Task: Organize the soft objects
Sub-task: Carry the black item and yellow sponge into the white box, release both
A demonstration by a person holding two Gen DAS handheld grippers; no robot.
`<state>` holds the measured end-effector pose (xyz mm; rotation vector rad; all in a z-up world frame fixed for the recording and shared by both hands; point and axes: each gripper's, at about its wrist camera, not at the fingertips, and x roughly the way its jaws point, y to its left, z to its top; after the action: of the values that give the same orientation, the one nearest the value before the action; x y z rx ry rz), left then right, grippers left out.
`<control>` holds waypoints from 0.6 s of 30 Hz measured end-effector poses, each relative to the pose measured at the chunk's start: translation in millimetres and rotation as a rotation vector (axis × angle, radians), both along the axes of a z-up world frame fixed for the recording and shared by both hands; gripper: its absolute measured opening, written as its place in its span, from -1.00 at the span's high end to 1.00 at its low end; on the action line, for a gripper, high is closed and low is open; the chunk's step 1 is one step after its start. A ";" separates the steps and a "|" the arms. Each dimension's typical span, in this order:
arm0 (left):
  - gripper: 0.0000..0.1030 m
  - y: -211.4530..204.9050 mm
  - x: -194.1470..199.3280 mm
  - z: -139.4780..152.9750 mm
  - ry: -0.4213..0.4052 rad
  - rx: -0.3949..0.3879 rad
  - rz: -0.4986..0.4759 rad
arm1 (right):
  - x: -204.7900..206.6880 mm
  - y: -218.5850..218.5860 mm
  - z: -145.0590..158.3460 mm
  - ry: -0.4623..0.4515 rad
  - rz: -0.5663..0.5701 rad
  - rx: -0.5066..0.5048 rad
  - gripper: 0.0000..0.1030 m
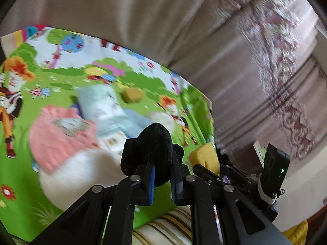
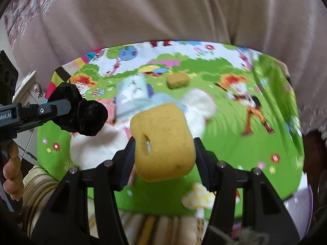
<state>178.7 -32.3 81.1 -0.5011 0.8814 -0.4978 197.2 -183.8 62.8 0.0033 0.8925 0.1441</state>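
Note:
My left gripper [image 1: 162,180] is shut on a black velvet scrunchie [image 1: 151,143], held above the colourful play mat [image 1: 61,183]. In the right wrist view the same left gripper [image 2: 67,107] enters from the left with the scrunchie [image 2: 81,112]. My right gripper [image 2: 164,146] is shut on a thick yellow sponge [image 2: 163,143], which also shows at the right of the left wrist view as the yellow sponge [image 1: 203,157]. On the mat lie a second yellow sponge [image 2: 177,81], a pink knitted cloth [image 1: 61,134], a white fluffy item [image 1: 81,173] and a pale blue wipes pack [image 1: 100,106].
A beige sofa [image 2: 163,10] rises behind the mat. A patterned carpet [image 1: 286,81] lies to the right in the left wrist view. A striped cushion [image 2: 38,183] sits at the mat's near edge. A person's hand [image 2: 12,169] holds the left gripper's handle.

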 end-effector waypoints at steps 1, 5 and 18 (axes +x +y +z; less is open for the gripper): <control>0.76 -8.5 -2.7 -0.4 0.002 0.003 -0.017 | -6.1 -6.8 -0.3 0.003 -0.014 -0.004 -0.14; 0.76 -51.0 -14.1 -3.6 0.014 0.021 -0.107 | -35.9 -45.5 -0.6 0.009 -0.098 -0.017 -0.14; 0.76 -193.8 -66.4 -16.9 0.051 0.088 -0.424 | -123.0 -155.5 -3.2 0.044 -0.355 -0.084 -0.14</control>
<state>112.3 -226.1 64.2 -0.2448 1.0598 -0.8313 74.1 -339.3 59.7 0.0861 0.9272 -0.2255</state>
